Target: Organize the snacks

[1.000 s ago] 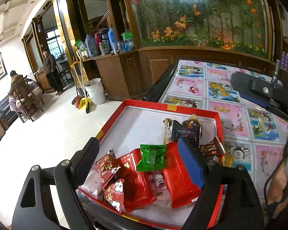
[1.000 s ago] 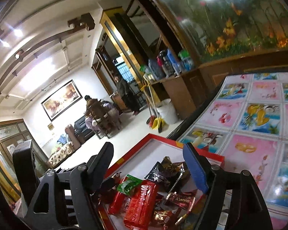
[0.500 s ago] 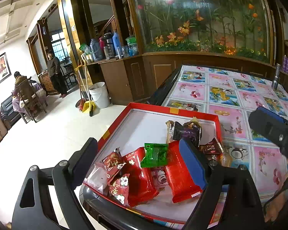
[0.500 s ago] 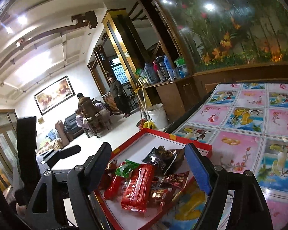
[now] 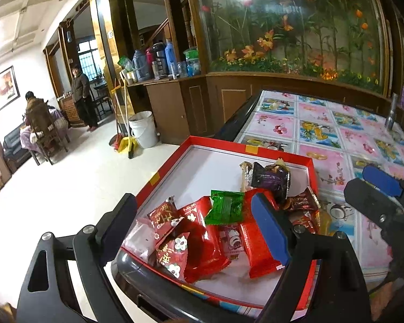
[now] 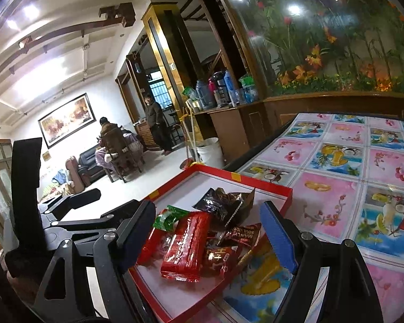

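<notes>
A red tray [image 5: 245,149] with a white floor holds several wrapped snacks. Among them are a green packet [image 5: 225,207], long red packets [image 5: 258,247], a dark purple packet [image 5: 269,179] and brown packets [image 5: 301,202]. My left gripper [image 5: 192,220] hovers open above the red packets and touches nothing. Over the tray's near right corner my right gripper [image 6: 207,231] is also open, framing a long red packet [image 6: 187,247], the green packet [image 6: 169,216] and a brown packet [image 6: 246,235]. Each gripper shows in the other's view: right gripper [image 5: 382,188], left gripper [image 6: 67,210].
The tray [image 6: 239,179] sits at the corner of a table [image 5: 323,132] covered with a pink and blue picture cloth. A metal cylinder [image 5: 390,113] stands far right. Beyond the table are a white bucket [image 5: 144,127], a wooden counter with flasks [image 5: 161,59], and two persons [image 5: 82,97].
The right gripper has sunk lower at the right edge of the left wrist view, and its own view has swung down toward the tray. The left gripper has stayed over the snacks.
</notes>
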A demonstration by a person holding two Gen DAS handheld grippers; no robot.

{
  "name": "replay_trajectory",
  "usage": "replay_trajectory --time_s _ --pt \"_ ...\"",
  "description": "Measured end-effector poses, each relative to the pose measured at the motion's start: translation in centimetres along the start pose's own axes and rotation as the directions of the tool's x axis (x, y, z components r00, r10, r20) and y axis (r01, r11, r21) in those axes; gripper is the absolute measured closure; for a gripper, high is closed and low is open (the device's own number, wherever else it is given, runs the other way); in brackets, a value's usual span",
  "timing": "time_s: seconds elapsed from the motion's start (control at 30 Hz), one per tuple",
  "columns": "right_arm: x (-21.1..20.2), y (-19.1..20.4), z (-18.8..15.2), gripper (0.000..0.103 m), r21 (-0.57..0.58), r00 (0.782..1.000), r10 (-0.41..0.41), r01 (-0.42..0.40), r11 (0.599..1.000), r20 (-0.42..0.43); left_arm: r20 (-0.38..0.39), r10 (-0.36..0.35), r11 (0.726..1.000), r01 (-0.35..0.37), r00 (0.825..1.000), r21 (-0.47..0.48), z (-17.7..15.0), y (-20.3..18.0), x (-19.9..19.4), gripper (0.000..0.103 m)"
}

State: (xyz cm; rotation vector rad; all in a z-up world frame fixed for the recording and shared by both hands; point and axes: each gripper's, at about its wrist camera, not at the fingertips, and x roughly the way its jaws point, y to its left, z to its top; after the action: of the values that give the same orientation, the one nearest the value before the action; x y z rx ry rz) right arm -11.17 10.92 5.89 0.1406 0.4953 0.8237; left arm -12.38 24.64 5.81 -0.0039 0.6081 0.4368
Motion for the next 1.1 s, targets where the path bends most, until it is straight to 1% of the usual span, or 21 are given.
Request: replay_trajectory --time_s 0.1,0.13,0.2,0.4,0.57,0.73,1.1 --pt "-0.2 0.7 -0.6 0.021 -0.013 0.998 -0.065 0.065 0.998 0.013 0.012 -0.036 0.998 0.036 0.999 -0.043 -0.1 0.7 -0.2 0.015" --pt "-0.3 0.9 -0.8 0.021 -0.014 0.996 -0.084 0.084 0.996 0.017 0.019 -0.036 0.998 0.037 0.999 -0.059 -0.1 1.0 -0.3 0.015" --pt "-0.4 1.0 -1.0 0.021 -0.01 0.995 -0.099 0.099 0.995 0.027 0.024 -0.011 0.998 0.012 1.0 -0.069 0.1 1.3 -0.4 0.013" --pt "-0.2 0.7 -1.2 0.02 -0.005 0.996 -0.093 0.093 0.996 0.011 0.022 0.045 0.996 -0.043 0.999 -0.079 -0.1 1.9 -0.3 0.012" --pt "-0.2 1.5 -1.5 0.02 -0.031 0.996 -0.092 0.092 0.995 0.003 0.015 0.094 0.993 -0.093 0.995 -0.068 -0.3 1.8 -0.1 0.012" --pt "-0.3 2.0 -1.6 0.02 -0.038 0.995 -0.096 0.096 0.995 0.003 0.012 0.074 0.995 -0.073 0.997 -0.073 -0.5 1.8 -0.2 0.012" --pt "-0.3 2.6 -1.8 0.02 -0.045 0.996 -0.093 0.093 0.995 -0.006 0.01 0.076 0.994 -0.075 0.997 -0.078 -0.7 1.8 -0.3 0.012"
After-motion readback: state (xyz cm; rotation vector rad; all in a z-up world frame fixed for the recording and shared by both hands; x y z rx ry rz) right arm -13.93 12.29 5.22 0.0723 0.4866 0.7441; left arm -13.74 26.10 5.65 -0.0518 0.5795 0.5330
